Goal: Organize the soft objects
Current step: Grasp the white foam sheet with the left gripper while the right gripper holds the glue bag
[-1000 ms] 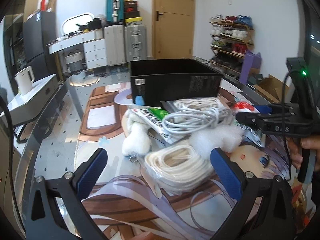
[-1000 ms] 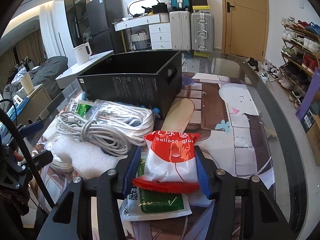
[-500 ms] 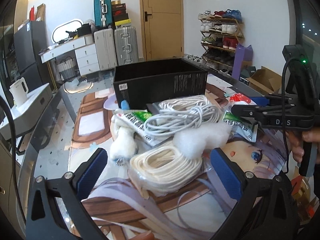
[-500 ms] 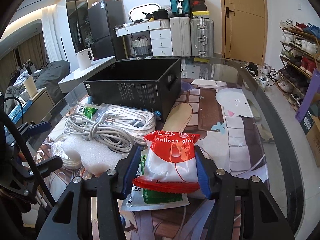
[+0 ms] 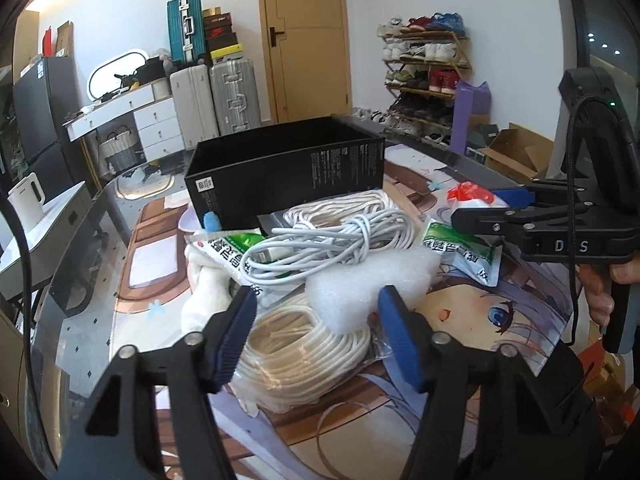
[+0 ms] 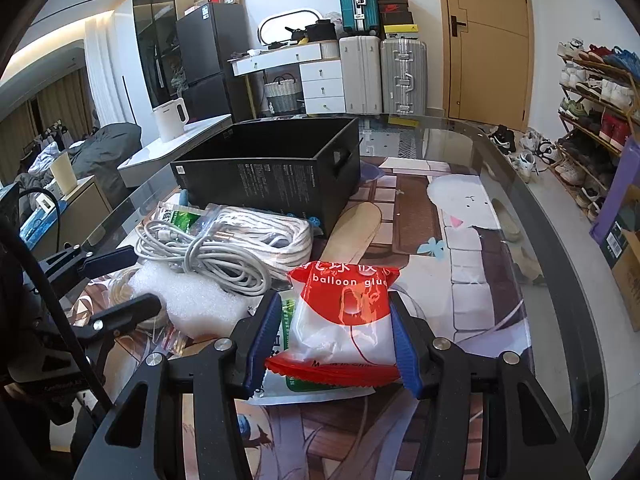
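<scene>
Left wrist view: the left gripper (image 5: 318, 334) hangs low over the pile with its blue pads apart, nothing clamped between them. Between and just beyond the pads lies a cream rope coil (image 5: 304, 354) in a clear bag, its near edge hidden behind the gripper frame. A white foam piece (image 5: 372, 284) rests on the coil's far right side. Farther off, a grey cable bundle (image 5: 332, 240) lies on a white rope coil (image 5: 340, 210), partly covering a green-and-white packet (image 5: 224, 248). A white plush item (image 5: 204, 296) sits at the left, its shape hard to make out. The open black box (image 5: 288, 176) stands at the far side of the tabletop (image 5: 92, 304). At right, the right gripper (image 5: 494, 208) appears side-on, hiding most of the red packet.

Right wrist view: the right gripper (image 6: 332, 340) is clamped on the balloon glue packet (image 6: 344, 316), both pads pressing its sides. Beneath it another green-and-white packet (image 6: 304, 388) is mostly covered. The foam, cables and black box (image 6: 272, 176) lie to the far left; the left gripper (image 6: 116, 280) is cut off at the left edge.
</scene>
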`<state>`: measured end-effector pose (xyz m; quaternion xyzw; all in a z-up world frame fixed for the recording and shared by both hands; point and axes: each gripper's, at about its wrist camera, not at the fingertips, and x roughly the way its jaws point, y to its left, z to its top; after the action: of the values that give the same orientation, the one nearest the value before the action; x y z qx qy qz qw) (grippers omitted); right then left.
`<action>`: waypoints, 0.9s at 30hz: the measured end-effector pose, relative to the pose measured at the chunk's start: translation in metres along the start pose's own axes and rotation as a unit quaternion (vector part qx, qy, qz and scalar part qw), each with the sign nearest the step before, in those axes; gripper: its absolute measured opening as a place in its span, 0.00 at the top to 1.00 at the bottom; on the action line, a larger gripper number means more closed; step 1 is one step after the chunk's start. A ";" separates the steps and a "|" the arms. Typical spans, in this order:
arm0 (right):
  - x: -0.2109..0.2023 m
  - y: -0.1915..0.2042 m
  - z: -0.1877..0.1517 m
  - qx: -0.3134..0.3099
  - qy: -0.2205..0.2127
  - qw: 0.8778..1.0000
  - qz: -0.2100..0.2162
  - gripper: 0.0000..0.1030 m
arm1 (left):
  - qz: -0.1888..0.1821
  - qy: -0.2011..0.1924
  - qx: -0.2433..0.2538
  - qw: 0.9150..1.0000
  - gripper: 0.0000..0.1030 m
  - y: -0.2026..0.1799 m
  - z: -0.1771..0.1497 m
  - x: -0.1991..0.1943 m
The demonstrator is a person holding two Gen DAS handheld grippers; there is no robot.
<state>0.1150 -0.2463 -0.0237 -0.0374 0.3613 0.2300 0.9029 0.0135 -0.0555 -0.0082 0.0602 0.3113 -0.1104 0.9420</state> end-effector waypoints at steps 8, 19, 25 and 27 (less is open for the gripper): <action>0.000 0.005 0.001 -0.006 -0.001 1.000 0.002 0.48 | -0.043 0.000 -0.012 0.999 0.81 0.006 -0.004 -0.007; -0.011 0.019 0.004 -0.018 -0.013 1.000 0.010 0.48 | -0.035 -0.025 -0.035 0.998 0.83 0.022 -0.006 -0.032; -0.019 0.029 0.008 -0.028 -0.024 0.999 0.019 0.48 | -0.027 -0.041 -0.047 0.998 0.83 0.033 -0.005 -0.045; -0.021 0.033 0.010 -0.031 -0.028 0.999 0.023 0.48 | -0.025 -0.047 -0.051 0.997 0.83 0.036 -0.004 -0.050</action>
<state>0.0931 -0.2231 0.0011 -0.0507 0.3291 0.2633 0.9054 -0.0191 -0.0112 0.0208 -0.0012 0.2735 -0.1200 0.9544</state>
